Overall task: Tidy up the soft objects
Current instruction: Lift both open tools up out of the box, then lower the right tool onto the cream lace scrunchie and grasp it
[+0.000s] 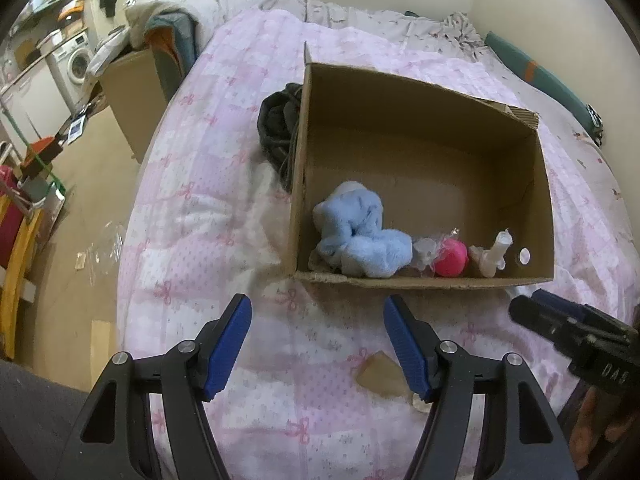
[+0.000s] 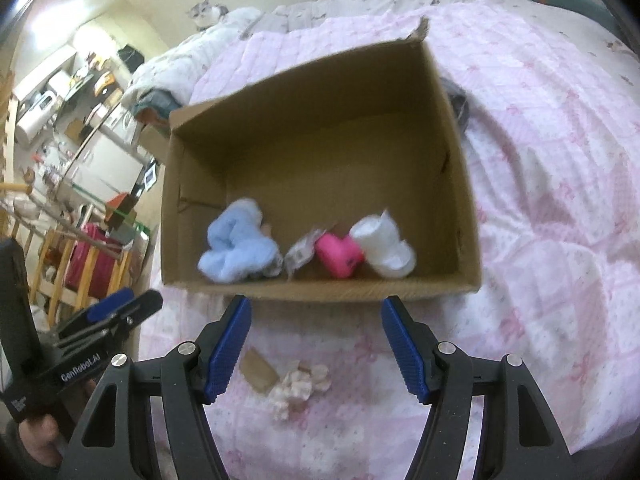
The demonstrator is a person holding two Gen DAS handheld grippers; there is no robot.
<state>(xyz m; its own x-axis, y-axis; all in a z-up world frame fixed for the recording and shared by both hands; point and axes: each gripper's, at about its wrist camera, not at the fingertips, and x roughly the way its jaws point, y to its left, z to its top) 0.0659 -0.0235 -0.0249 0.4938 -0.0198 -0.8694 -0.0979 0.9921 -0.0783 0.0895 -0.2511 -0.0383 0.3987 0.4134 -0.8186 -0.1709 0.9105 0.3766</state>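
Note:
An open cardboard box [image 1: 420, 128] [image 2: 320, 128] sits on a pink quilted bed [image 1: 208, 200] [image 2: 560, 200]. Along its near wall lie a fluffy light-blue cloth [image 1: 360, 236] [image 2: 236, 244], a crinkled clear wrapper [image 1: 426, 254] [image 2: 300, 254], a bright pink object [image 1: 452, 258] [image 2: 340, 258] and a white soft item [image 2: 384, 248]. A pale pink crumpled piece [image 2: 300, 388] lies on the quilt in front of the box. My left gripper [image 1: 318, 304] [image 2: 140, 298] and right gripper [image 2: 316, 304] [image 1: 528, 304] both hover open before the box's near edge, with nothing between their fingers.
A dark bundle of clothing [image 1: 280, 132] leans against the box's left outer wall. A small cardboard scrap [image 1: 380, 376] [image 2: 260, 372] lies on the quilt. Left of the bed are a second cardboard box [image 1: 132, 92], the floor and cluttered shelves. A cat [image 2: 206, 14] sits at the far end.

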